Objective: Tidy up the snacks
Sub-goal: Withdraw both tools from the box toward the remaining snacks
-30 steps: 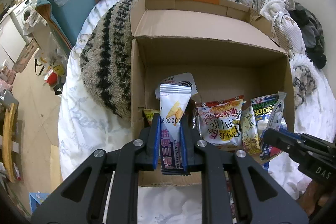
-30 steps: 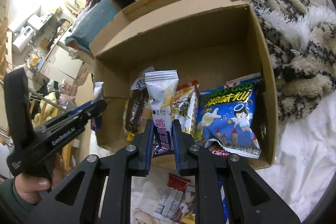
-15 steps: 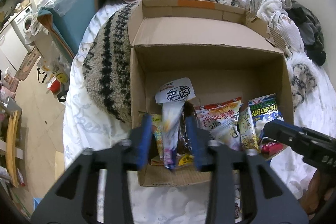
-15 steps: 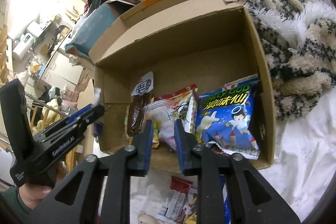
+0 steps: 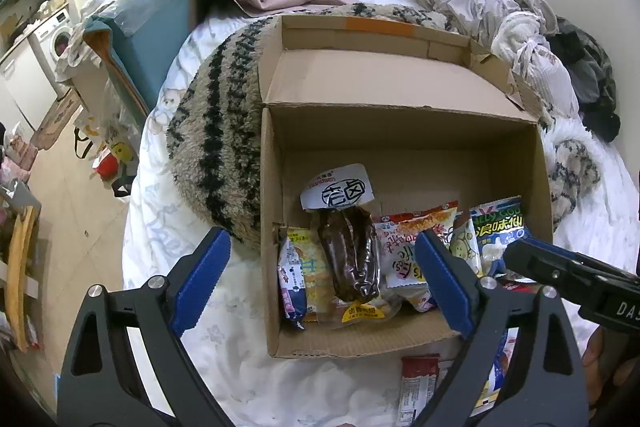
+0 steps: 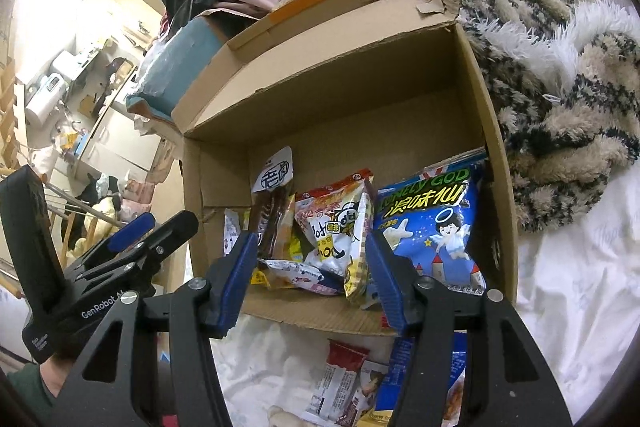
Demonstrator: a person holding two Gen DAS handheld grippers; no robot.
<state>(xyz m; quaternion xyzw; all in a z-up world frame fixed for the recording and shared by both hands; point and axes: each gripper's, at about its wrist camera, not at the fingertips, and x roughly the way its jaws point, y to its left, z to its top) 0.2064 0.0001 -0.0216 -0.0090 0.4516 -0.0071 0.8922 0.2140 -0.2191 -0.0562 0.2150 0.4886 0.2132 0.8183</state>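
Presently, status: both tools are held empty in front of the cardboard box, neither touching a packet.
Left tool: jaws spread wide, nothing between them; its blue pads frame the box's left half.
Right tool: jaws likewise parted and empty, poised just over the near rim of the box.
Stowed snacks: ahead of both tools, stood in a row in the box — a dark brown packet with a white header card, an orange-and-white packet beside it, a blue bag against the right-hand wall.
Loose snacks: on the bed, below and behind the right tool's fingertips, close under its frame; a red-and-white bar and a blue packet are made out among them.
Long axis: the bar lies lengthwise roughly along the right tool's forward line, so a crosswise pinch is judged to suit it.
Nearer tool: the right one is judged nearer the loose pile; from the left tool the pile lies low and to the right.
Pose: both tools are pitched forward and downward toward the box mouth; the right one is judged to need drawing back and tipping down before any pickup.
Free space: the far part of the box floor is seen bare.
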